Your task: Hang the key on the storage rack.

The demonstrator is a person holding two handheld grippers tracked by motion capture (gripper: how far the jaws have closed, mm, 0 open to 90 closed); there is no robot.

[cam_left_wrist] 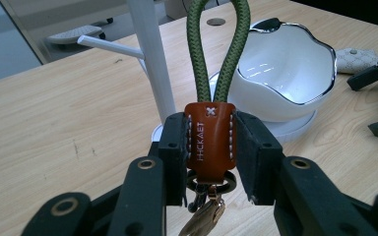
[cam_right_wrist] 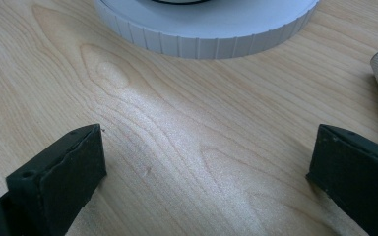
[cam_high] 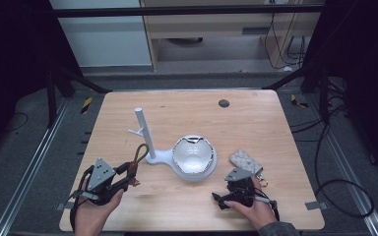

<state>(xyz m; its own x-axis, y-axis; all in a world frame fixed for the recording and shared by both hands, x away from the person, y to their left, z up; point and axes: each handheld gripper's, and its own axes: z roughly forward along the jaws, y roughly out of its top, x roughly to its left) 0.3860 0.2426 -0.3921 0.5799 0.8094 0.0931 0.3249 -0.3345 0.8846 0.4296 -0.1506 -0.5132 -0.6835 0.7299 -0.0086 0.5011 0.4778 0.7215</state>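
A key fob with a brown leather tab point(cam_left_wrist: 210, 142) and a green cord loop point(cam_left_wrist: 220, 49) is clamped between the jaws of my left gripper point(cam_left_wrist: 210, 147), with a ring and a brass key hanging below it. From above, that left gripper point(cam_high: 128, 174) is held over the table's front left, the cord loop point(cam_high: 140, 153) pointing toward the white stand point(cam_high: 145, 135) with its side peg. My right gripper point(cam_right_wrist: 204, 167) rests on the wood at the front right with its jaws wide apart and nothing between them. It lies just below a patterned pouch point(cam_high: 245, 161).
A white bowl point(cam_high: 193, 155) with a wavy rim sits on the stand's round base point(cam_right_wrist: 206, 29) in the middle of the table point(cam_high: 256, 118). A dark round plug point(cam_high: 223, 103) marks the far side. Cables trail on the floor at the right.
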